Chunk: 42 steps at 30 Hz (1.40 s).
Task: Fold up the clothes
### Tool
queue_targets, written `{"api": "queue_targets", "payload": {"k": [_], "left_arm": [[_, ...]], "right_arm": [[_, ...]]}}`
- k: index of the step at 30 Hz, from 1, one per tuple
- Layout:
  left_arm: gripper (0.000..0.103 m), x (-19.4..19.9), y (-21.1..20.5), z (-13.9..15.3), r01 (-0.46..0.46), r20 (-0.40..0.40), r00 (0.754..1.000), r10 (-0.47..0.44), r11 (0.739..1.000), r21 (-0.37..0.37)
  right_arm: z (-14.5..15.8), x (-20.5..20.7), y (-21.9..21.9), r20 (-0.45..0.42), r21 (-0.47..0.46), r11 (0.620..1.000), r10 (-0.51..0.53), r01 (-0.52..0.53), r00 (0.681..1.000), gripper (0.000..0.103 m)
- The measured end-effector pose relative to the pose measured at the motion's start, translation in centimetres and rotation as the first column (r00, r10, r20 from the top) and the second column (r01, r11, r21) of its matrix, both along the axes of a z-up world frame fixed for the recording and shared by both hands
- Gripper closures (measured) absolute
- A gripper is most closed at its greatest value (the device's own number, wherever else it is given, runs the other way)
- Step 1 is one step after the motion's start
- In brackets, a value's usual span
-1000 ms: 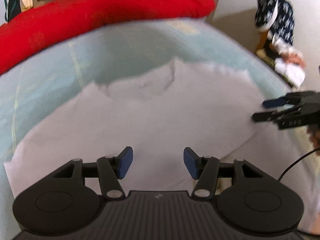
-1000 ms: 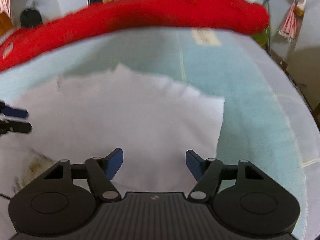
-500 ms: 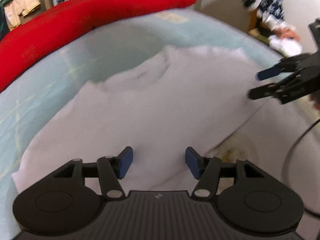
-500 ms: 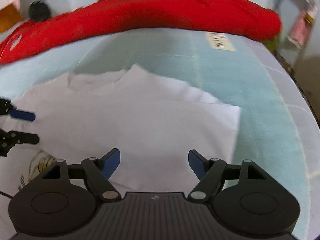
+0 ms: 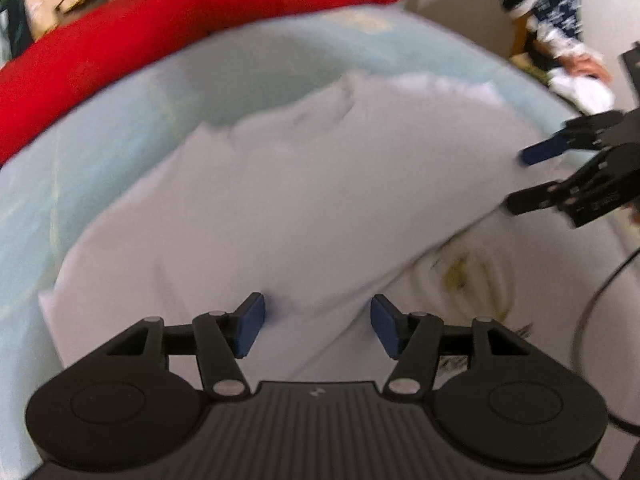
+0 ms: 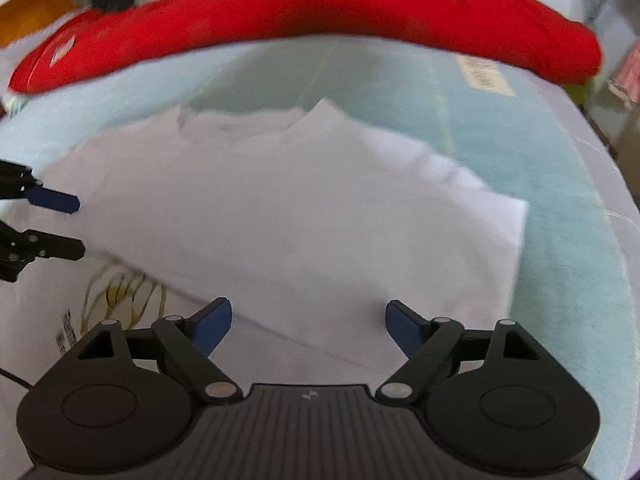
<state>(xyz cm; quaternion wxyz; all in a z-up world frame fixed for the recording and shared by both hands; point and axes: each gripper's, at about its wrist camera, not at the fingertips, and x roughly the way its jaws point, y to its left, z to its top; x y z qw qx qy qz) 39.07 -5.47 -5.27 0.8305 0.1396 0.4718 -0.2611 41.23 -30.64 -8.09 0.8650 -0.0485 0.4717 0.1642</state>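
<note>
A white T-shirt [image 5: 304,184] lies partly folded on a pale blue bed sheet [image 5: 120,128], its upper layer turned back so a yellow line print [image 6: 120,292] shows beneath. My left gripper [image 5: 316,330] hovers open over the near folded edge, nothing between its blue pads. My right gripper [image 6: 308,326] is open too, above the shirt's [image 6: 300,216] near edge. Each gripper shows in the other's view: the right one [image 5: 532,180] open at the shirt's right side, the left one [image 6: 72,226] open at its left side.
A long red cushion or blanket [image 6: 320,16] runs along the far side of the bed. A patterned dark garment and white cloth [image 5: 560,40] sit off the bed at the right. A black cable [image 5: 592,300] trails near the right edge.
Both grippers have drawn back and lowered toward the shirt's near edge, staying open. The yellow print under the folded layer has come into view.
</note>
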Motion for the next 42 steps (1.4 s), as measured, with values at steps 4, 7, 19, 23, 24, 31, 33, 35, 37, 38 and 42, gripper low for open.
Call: {"api": "queue_targets", "payload": {"k": [4,7,19,23,24,31,33,35,37,38,42], "left_arm": [[0.044,-1.0,2.1,1.6,-0.071,0.007,0.997,0.072,0.996,-0.045],[0.042,-2.3,2.8,1.9,-0.073,-0.015,0.997,0.072,0.995,-0.061],[0.041,-3.8,6.0,2.3,-0.255,-0.097,0.964,0.248,0.964,-0.069],[0.041,0.8,6.5,4.3,-0.328,-0.037,0.945,0.326,0.93,-0.169],[0.044,2.3,6.3,4.4,-0.341,-0.037,0.94,0.34,0.92,-0.193],[0.041,11.1,2.7,3.5,-0.312,-0.096,0.95,0.298,0.885,-0.346],[0.042,12.7,1.8,2.0,-0.326,-0.126,0.945,0.301,0.886,-0.33],[0.042,13.8,1.4,0.4,-0.345,-0.147,0.938,0.314,0.888,-0.304],[0.042,14.7,1.5,-1.0,-0.357,-0.153,0.933,0.326,0.89,-0.282],[0.042,15.2,1.7,-1.5,-0.371,-0.162,0.927,0.337,0.886,-0.279],[0.042,16.7,2.0,-2.2,-0.386,-0.162,0.922,0.351,0.87,-0.308]], "right_arm": [[0.3,-0.7,-1.1,-0.017,-0.022,0.999,-0.034,0.034,0.999,0.013],[1.2,-1.6,-1.6,-0.002,0.007,1.0,-0.021,0.021,1.0,0.01],[0.9,-3.2,0.5,-0.068,-0.04,0.998,0.037,-0.039,0.997,0.002],[2.9,-0.7,1.3,0.019,-0.033,0.999,0.03,-0.029,0.999,0.002],[3.3,0.3,1.6,0.042,-0.035,0.999,0.026,-0.024,0.999,0.002],[3.1,7.9,2.6,0.062,0.013,0.998,-0.061,0.06,0.996,0.002],[2.7,8.4,2.6,0.059,0.017,0.998,-0.061,0.06,0.996,0.002],[2.3,8.9,2.7,0.055,0.021,0.998,-0.061,0.06,0.997,0.002],[1.8,9.5,2.7,0.052,0.025,0.998,-0.061,0.06,0.997,0.001],[1.6,9.7,2.8,0.05,0.027,0.998,-0.061,0.06,0.997,0.001],[0.8,10.8,2.9,0.043,0.035,0.998,-0.062,0.06,0.997,0.001]]}}
